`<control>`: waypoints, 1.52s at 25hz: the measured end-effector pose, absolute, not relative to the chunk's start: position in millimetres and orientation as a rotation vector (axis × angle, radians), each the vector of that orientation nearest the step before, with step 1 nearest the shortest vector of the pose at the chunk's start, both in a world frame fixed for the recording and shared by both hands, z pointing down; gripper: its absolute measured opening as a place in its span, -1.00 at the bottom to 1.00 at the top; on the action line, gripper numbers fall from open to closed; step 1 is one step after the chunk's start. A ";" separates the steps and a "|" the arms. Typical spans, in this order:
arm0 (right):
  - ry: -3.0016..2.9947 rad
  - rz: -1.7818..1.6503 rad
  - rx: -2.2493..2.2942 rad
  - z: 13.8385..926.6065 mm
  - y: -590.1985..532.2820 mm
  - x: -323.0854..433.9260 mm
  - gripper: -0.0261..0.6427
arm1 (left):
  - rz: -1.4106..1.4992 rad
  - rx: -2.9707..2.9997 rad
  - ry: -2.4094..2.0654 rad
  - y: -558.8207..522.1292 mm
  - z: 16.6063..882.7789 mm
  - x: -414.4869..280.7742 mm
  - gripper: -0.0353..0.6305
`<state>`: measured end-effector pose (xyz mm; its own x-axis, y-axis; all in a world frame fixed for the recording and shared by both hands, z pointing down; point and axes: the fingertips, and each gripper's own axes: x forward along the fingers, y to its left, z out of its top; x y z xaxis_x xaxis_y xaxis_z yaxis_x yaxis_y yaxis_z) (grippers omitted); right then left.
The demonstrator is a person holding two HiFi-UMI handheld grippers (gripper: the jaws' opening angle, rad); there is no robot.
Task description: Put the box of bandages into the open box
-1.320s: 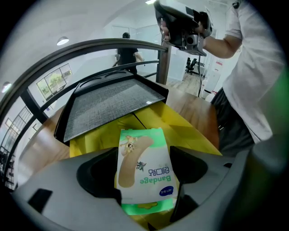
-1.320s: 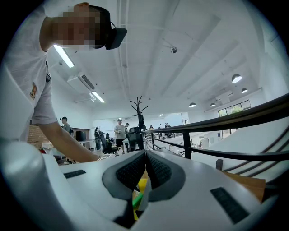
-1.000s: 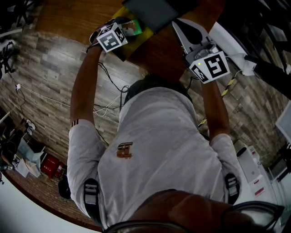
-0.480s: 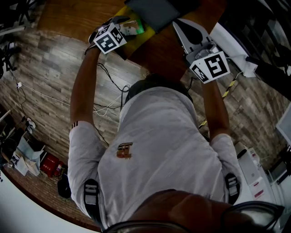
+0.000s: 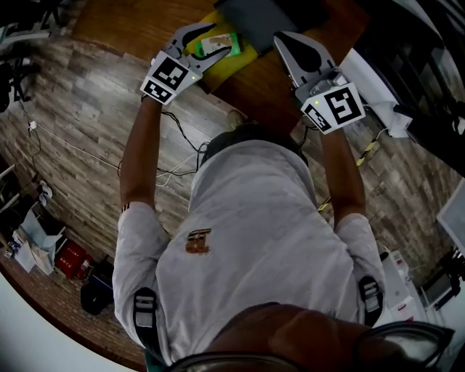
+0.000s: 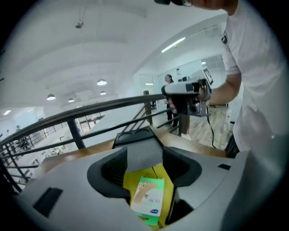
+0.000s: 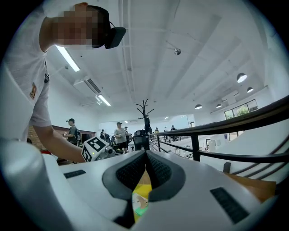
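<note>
As left gripper [image 6: 145,157] jaws close, apart around the box of bandages [image 6: 148,200], right gripper [image 7: 145,169] is pinched together, empty.

In the head view, the top picture edge is cutting off the open box [image 5: 251,16], so its interior is not showing. The left tongs [image 6: 143,158] are closing with the box of bandages [image 6: 148,198] lying between the jaws. Their own body is covering that box's lower corner, and the print on it is appearing too small to read. The right tongs [image 7: 145,155] are standing with jaws together, leaving only a sliver of the box of bandages visible beneath them. The person's head [image 5: 251,142] is hiding the near edge of the desk [image 5: 254,87].
</note>
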<state>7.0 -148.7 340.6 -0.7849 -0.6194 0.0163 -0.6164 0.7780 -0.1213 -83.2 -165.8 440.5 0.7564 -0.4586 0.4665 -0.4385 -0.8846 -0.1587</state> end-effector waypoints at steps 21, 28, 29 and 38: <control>2.932 -0.111 -0.861 299.3 -119.4 -25.3 -0.83 | 0.074 -2.785 1.243 -128.3 289.9 -88.6 -0.75; 2.923 -0.112 -0.817 294.2 -107.4 -34.8 -0.83 | 0.214 -2.736 1.290 -114.7 265.4 -92.6 -0.81; 2.921 -0.112 -0.812 294.1 -105.8 -36.8 -0.83 | 0.215 -2.731 1.301 -113.1 265.3 -94.7 -0.81; 2.901 -0.080 -0.786 287.1 -83.1 -46.7 -0.83 | 0.292 -2.696 1.288 -83.5 253.5 -92.3 -0.83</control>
<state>-46.7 -83.1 287.1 -0.8549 -0.5058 -0.1155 -0.4986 0.8625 -0.0861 -92.3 -83.5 253.5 0.6147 -0.7535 -0.2331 -0.7804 -0.6238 -0.0416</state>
